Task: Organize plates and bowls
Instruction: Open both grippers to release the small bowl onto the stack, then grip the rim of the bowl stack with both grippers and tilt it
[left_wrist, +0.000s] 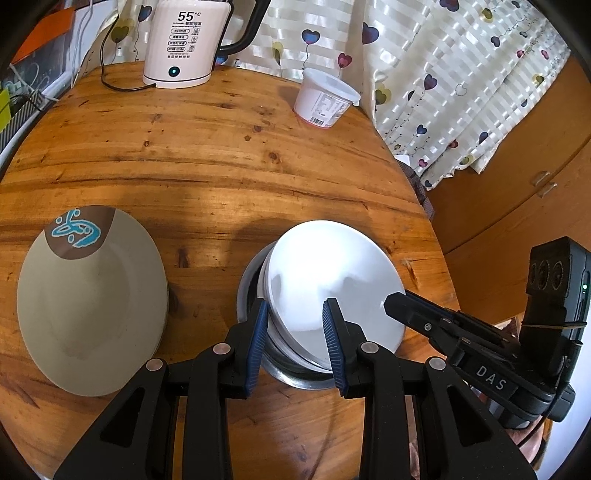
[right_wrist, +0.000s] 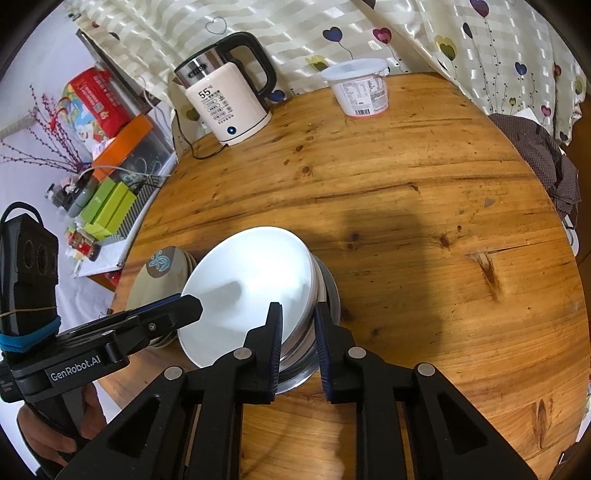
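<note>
A white plate (left_wrist: 332, 280) lies tilted on stacked white dishes in a steel bowl (left_wrist: 246, 291) near the table's front right edge. My left gripper (left_wrist: 295, 310) straddles the near left rim of the stack, jaws apart. My right gripper (right_wrist: 298, 314) straddles the stack's right rim (right_wrist: 314, 291), jaws a little apart; whether they press it is unclear. Its finger (left_wrist: 406, 306) shows over the plate's right edge in the left wrist view. A beige plate (left_wrist: 92, 302) with a blue and brown mark lies to the left, on a small stack (right_wrist: 159, 273).
A white electric kettle (left_wrist: 181, 44) with its black cord stands at the table's far edge. A white lidded tub (left_wrist: 325, 99) stands far right. The round wooden table (left_wrist: 221, 155) ends just right of the stack. A heart-print curtain (left_wrist: 443, 74) hangs behind. Boxes and clutter (right_wrist: 107, 206) lie left.
</note>
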